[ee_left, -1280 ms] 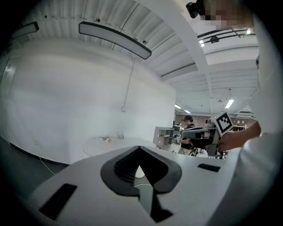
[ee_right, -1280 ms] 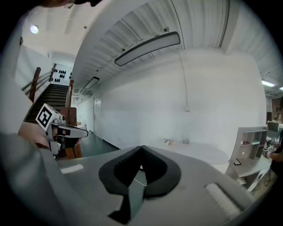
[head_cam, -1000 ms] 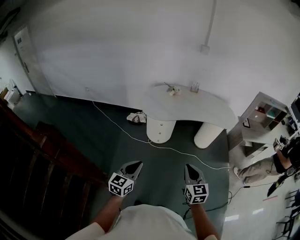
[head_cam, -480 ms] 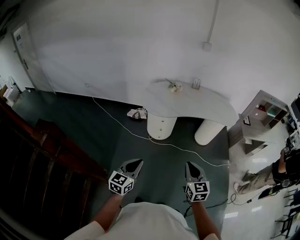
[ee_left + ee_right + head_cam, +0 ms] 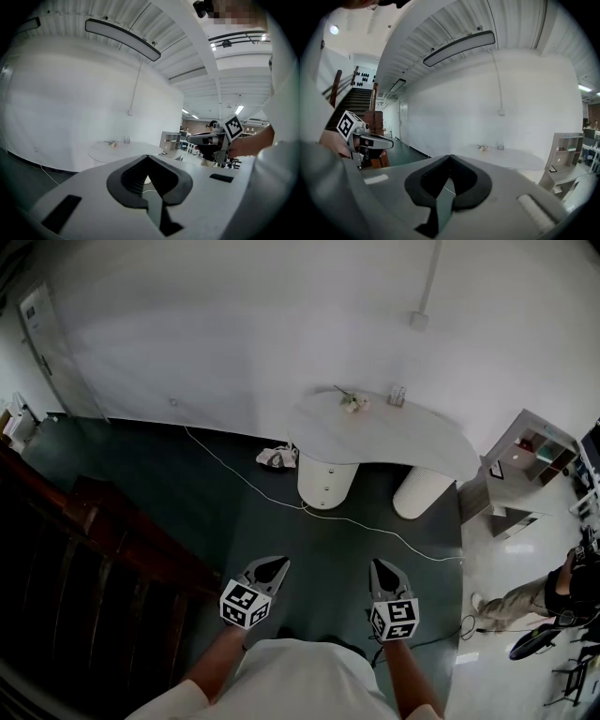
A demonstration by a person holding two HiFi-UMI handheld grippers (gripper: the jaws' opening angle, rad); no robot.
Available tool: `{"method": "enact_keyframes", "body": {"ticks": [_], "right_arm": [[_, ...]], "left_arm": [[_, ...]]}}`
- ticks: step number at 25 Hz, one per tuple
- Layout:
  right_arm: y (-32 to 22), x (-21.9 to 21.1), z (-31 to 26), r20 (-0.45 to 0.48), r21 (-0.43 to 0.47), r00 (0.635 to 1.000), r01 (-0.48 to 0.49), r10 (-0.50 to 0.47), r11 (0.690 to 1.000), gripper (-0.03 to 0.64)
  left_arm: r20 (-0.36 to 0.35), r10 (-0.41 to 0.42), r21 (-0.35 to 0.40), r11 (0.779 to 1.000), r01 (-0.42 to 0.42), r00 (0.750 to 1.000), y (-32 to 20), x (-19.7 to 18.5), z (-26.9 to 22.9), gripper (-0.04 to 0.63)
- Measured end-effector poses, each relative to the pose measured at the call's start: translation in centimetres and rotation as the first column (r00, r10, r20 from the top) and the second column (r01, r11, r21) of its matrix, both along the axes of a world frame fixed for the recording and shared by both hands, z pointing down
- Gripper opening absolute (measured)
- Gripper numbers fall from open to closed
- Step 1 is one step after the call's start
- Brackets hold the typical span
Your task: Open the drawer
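A white rounded table [image 5: 412, 442] stands on two cylinder pedestals by the far wall. The left pedestal [image 5: 325, 482] carries two small knobs, one above the other, on what look like drawer fronts. My left gripper [image 5: 277, 563] and right gripper [image 5: 377, 564] hang side by side over the dark floor, well short of the table, both pointing toward it. In the left gripper view the left gripper [image 5: 147, 156] has its tips together with nothing between them. The right gripper [image 5: 450, 156] is likewise shut and empty.
A dark wooden stair railing [image 5: 103, 540] runs along the left. A white cable [image 5: 375, 526] crosses the floor and a crumpled cloth [image 5: 275, 457] lies near the pedestal. A shelf unit [image 5: 530, 451] stands at the right, and a person [image 5: 553, 587] is beyond it.
Both grippers have drifted slightly forward together, still shut. The table sits a little higher in the head view, and the person at the right has moved toward the lower right.
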State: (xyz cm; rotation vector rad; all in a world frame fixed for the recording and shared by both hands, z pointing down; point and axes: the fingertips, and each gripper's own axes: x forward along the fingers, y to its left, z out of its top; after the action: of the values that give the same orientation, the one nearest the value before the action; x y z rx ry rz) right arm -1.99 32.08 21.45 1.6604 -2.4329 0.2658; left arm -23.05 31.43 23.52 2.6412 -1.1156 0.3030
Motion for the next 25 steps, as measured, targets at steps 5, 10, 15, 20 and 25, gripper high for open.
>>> {"method": "enact_keyframes", "body": {"ticks": [5,10,15,20,25], "right_arm": [[0.1,-2.0,0.1,-0.001,0.006,1.0,-0.009,0.009,1.0,0.011],[0.0,-3.1,0.3,0.0,0.007,1.0,-0.017,0.017,1.0,0.011],[-0.6,-3.4,0.7,0.001,-0.002,1.0,-0.024,0.024,1.0,0.011],[-1.9,-3.3,1.6,0.005,-0.015,1.0,-0.019,0.019,1.0,0.011],[-4.9,-2.8,2.3,0.007,-0.025,1.0,0.002,-0.001,1.0,0.011]], "left_arm": [[0.002,0.015,0.001,1.0,-0.015,1.0,0.0,-1.8,0.2,0.005],[0.004,0.021,0.004,1.0,-0.021,1.0,-0.3,-3.1,0.4,0.005],[-0.002,0.025,-0.003,1.0,-0.025,1.0,-1.0,-3.3,0.7,0.005],[0.001,0.023,-0.009,1.0,-0.023,1.0,-2.4,-3.1,1.3,0.005],[0.0,0.001,-0.011,1.0,-0.001,1.0,-5.2,-2.6,1.5,0.005]]}}
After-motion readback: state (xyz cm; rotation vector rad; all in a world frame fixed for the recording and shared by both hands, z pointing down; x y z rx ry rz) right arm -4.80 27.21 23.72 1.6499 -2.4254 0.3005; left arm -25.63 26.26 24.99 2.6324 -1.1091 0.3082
